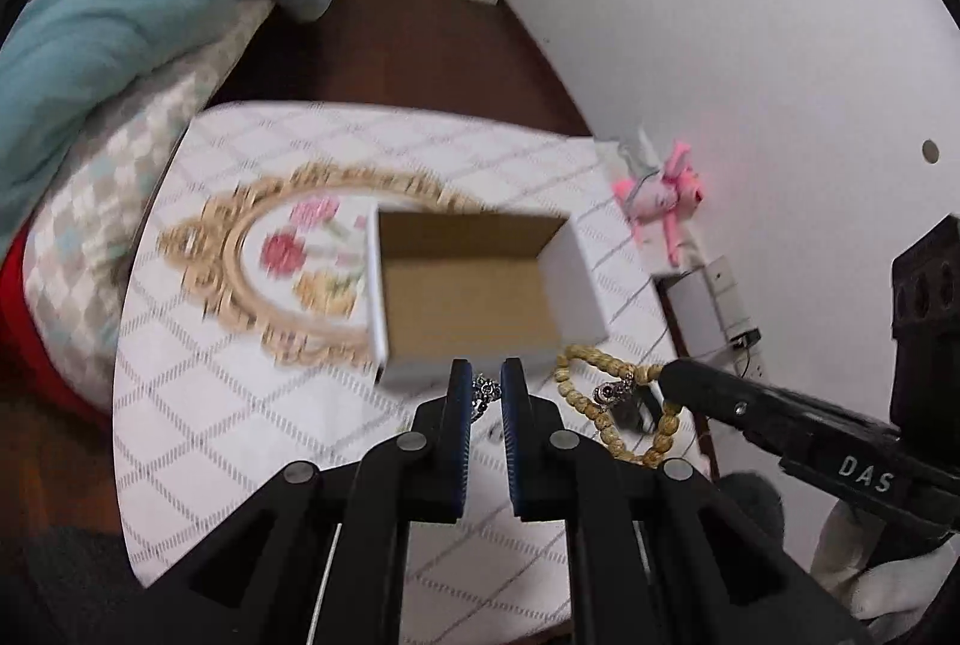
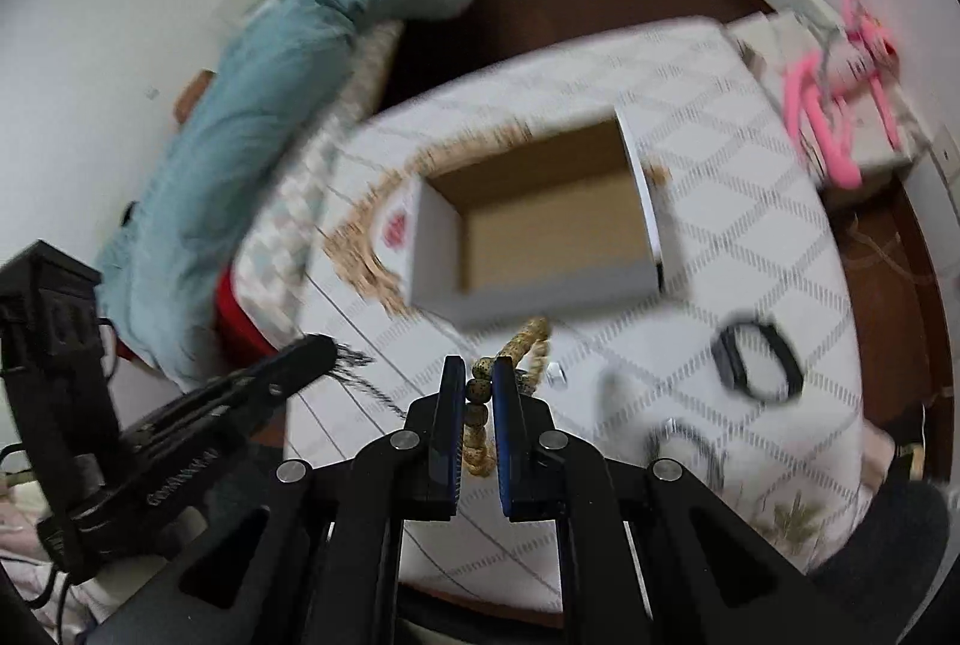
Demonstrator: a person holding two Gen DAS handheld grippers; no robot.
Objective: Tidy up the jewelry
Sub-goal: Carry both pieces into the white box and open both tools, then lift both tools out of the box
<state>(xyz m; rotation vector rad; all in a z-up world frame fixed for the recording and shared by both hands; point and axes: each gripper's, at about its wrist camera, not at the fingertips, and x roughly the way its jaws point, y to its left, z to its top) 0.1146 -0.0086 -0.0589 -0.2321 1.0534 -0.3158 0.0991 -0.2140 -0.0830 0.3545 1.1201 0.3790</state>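
Left tool (image 1: 485, 390) is clamped on a silver chain bracelet (image 1: 483, 393), right tool (image 2: 478, 393) is pinched on the wooden bead bracelet (image 2: 536, 345); both pieces sit just short of the open cardboard box (image 1: 474, 285) on the quilted tabletop (image 1: 210, 405); looks like the carry-to-box step to me; next move calls for lifting each over the near wall and letting go inside; 1 black band (image 2: 757, 360) lies on the tabletop off to the right; frames are blurry.
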